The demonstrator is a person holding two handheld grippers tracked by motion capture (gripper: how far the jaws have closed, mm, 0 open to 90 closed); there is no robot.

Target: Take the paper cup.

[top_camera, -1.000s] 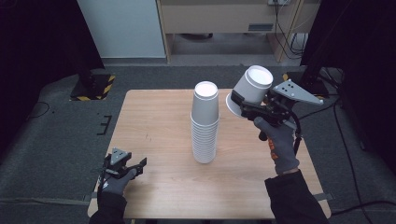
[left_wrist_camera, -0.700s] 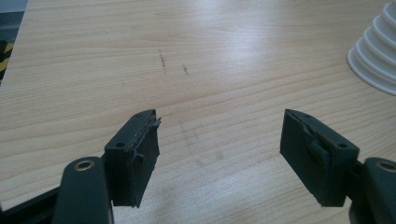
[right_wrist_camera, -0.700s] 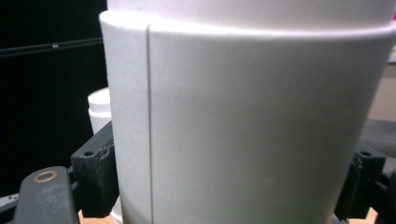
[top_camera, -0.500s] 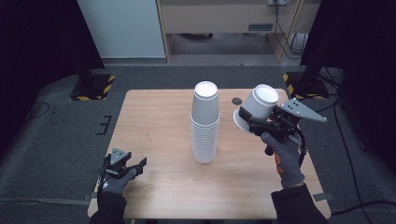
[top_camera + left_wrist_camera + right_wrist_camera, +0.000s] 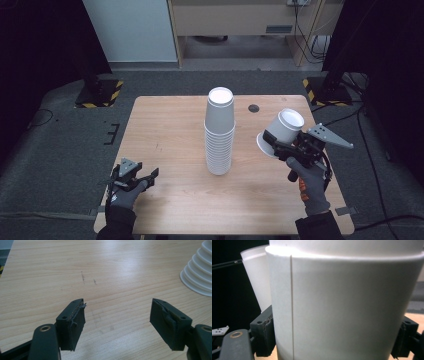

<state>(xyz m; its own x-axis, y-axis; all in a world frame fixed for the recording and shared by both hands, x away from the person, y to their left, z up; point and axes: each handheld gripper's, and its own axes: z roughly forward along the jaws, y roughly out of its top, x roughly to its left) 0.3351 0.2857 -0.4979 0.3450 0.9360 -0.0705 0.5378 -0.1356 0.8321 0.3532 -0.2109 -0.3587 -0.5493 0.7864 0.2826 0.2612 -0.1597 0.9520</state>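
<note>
Right tool (image 5: 280, 145): jaws clamped on the wall of a white paper cup (image 5: 282, 131), one jaw each side, as the right gripper view shows close up (image 5: 342, 305). Cup is tilted, closed base up and away from the hand, open rim down toward the table (image 5: 170, 125). It hangs above the table surface, not set down. Whether it is one cup or two nested I cannot tell; a second rim line shows near the top in the right gripper view.

Off that tool's left side, well apart: a tall stack of cups (image 5: 219, 132), upside down, bases up, standing on the table. Nothing visible in or on them.

Left tool (image 5: 131, 179): jaws wide apart, holding nothing, low over the table's near edge. Ahead of it and to its right, the foot of the stack shows as stepped rims (image 5: 198, 272). Bare wood between its jaws.

Progress, as a judgement: the work looks like unstacking or restacking cups. One cup is in hand and off the stack; it has no resting place yet. The stack remains many cups tall, so most of the job seems left.

Small dark round mark (image 5: 253, 108) on the table beyond the right tool.
</note>
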